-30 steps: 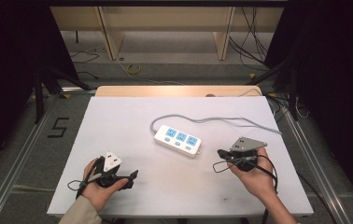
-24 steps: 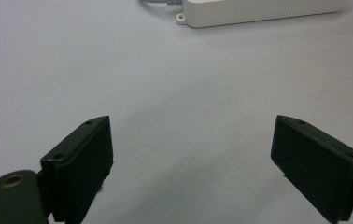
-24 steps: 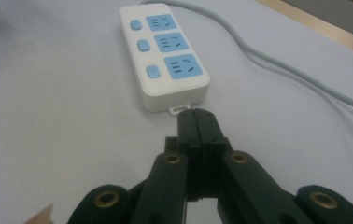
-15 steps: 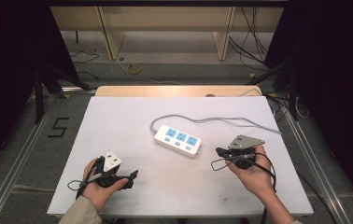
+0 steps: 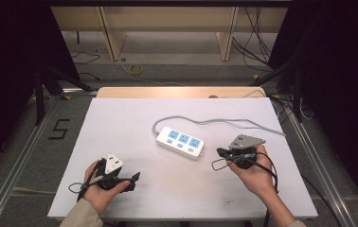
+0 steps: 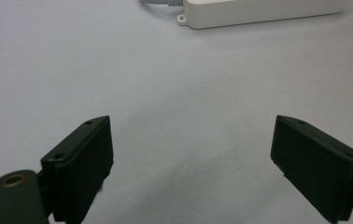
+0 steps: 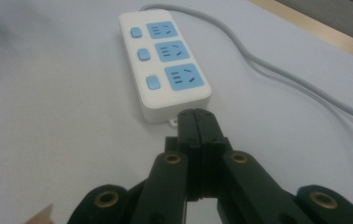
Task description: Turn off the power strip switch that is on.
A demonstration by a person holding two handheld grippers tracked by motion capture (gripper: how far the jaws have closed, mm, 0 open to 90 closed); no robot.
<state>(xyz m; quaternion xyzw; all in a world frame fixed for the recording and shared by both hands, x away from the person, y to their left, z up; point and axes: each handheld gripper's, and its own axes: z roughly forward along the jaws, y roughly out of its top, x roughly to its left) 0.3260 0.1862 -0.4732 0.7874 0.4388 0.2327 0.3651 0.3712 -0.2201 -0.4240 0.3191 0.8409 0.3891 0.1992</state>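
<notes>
A white power strip (image 5: 181, 142) with three blue sockets and blue switches lies near the middle of the white table (image 5: 120, 123); its grey cable (image 5: 234, 123) runs off to the right. In the right gripper view the power strip (image 7: 165, 60) lies just beyond my right gripper (image 7: 196, 119), whose jaws are pressed together with nothing between them. My right gripper (image 5: 220, 152) sits just right of the strip's near end. My left gripper (image 5: 135, 177) rests near the table's front left, jaws wide apart and holding nothing. In the left gripper view the strip's edge (image 6: 258, 11) lies far ahead of my left gripper (image 6: 191, 154).
A wooden board (image 5: 182, 91) borders the table's far edge. Loose cables (image 5: 257, 42) lie on the floor behind, and metal rails (image 5: 21, 156) run along both sides. A "5" marker (image 5: 58, 128) is on the floor at left.
My right gripper has edged slightly left toward the power strip's end. The left gripper and the strip stay where they were.
</notes>
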